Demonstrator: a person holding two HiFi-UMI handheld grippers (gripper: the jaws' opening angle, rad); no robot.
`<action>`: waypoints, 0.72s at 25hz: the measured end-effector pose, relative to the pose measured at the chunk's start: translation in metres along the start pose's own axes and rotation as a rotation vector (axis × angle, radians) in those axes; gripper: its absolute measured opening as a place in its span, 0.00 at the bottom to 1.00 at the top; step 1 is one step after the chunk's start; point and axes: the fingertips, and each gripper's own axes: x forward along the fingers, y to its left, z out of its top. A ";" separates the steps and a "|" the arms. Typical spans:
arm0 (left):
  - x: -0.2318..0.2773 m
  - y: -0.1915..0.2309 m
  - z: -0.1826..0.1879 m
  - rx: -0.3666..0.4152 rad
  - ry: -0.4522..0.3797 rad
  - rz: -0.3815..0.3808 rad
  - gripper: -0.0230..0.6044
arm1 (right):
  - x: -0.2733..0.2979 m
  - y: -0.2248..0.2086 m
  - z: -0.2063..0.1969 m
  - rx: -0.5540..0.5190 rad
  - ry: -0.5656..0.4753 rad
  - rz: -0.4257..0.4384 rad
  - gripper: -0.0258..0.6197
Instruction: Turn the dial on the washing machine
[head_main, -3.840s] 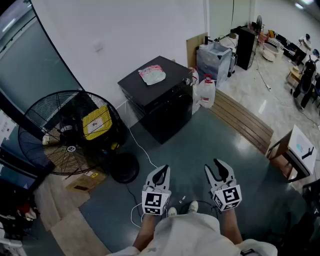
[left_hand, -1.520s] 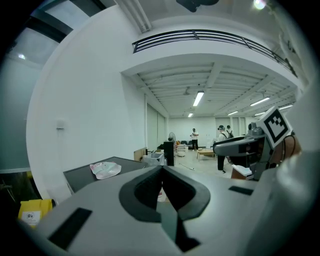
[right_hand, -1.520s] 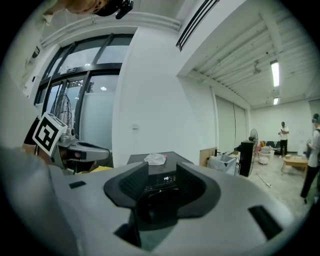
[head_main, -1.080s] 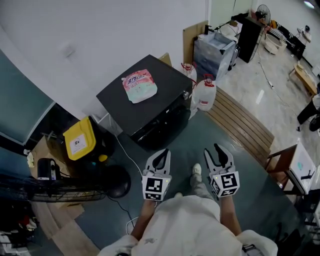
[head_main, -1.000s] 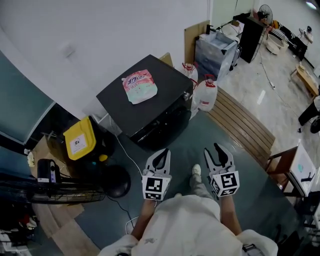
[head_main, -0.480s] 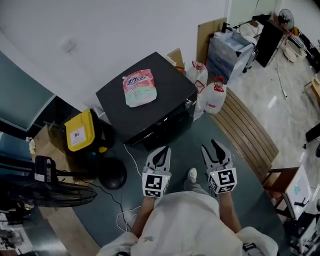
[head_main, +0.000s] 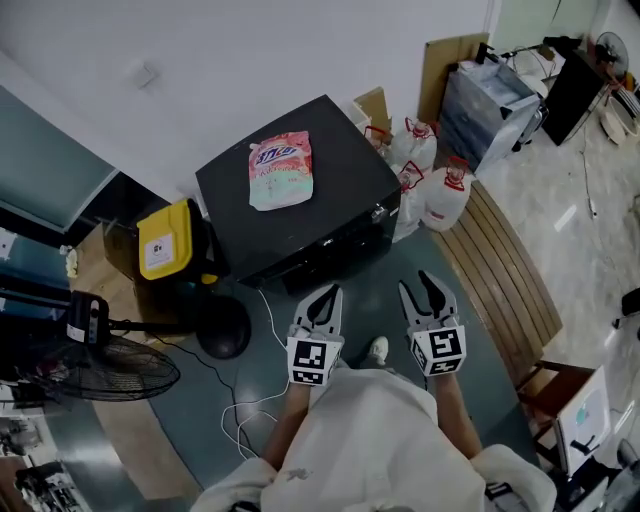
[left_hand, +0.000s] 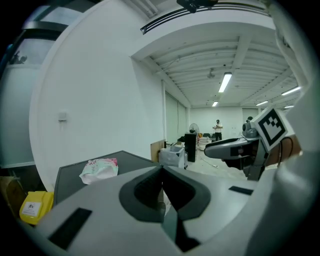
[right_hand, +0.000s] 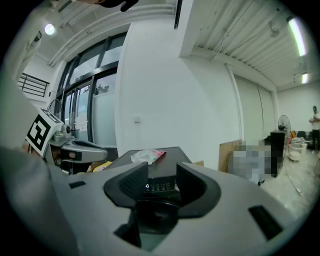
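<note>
The black washing machine (head_main: 300, 200) stands against the white wall, with a pink and white detergent pouch (head_main: 278, 170) lying on its lid. Its front control panel (right_hand: 159, 186) shows small lit symbols; I cannot pick out the dial. My left gripper (head_main: 322, 297) is held level a short way in front of the machine, shut with its tips touching and holding nothing. My right gripper (head_main: 420, 288) hovers beside it, jaws drawn close together and holding nothing. In the right gripper view the panel sits straight ahead between the jaws. Neither gripper touches the machine.
A yellow box (head_main: 165, 240) stands left of the machine, with a floor fan (head_main: 100, 365) and its round base (head_main: 222, 330) nearby. White jugs (head_main: 445, 195) and a wooden slatted platform (head_main: 510, 270) lie to the right. A white cable (head_main: 250, 400) trails across the floor.
The person has walked toward the washing machine, so both grippers are now closer to its front. The jaws look the same as before.
</note>
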 end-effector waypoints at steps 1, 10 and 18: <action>0.005 0.000 -0.002 -0.002 0.005 0.004 0.06 | 0.005 -0.003 -0.002 -0.001 0.004 0.006 0.33; 0.050 0.005 -0.023 -0.009 0.054 0.020 0.06 | 0.051 -0.020 -0.025 -0.016 0.051 0.051 0.34; 0.084 0.019 -0.050 -0.031 0.108 0.003 0.06 | 0.101 -0.026 -0.046 -0.046 0.112 0.079 0.36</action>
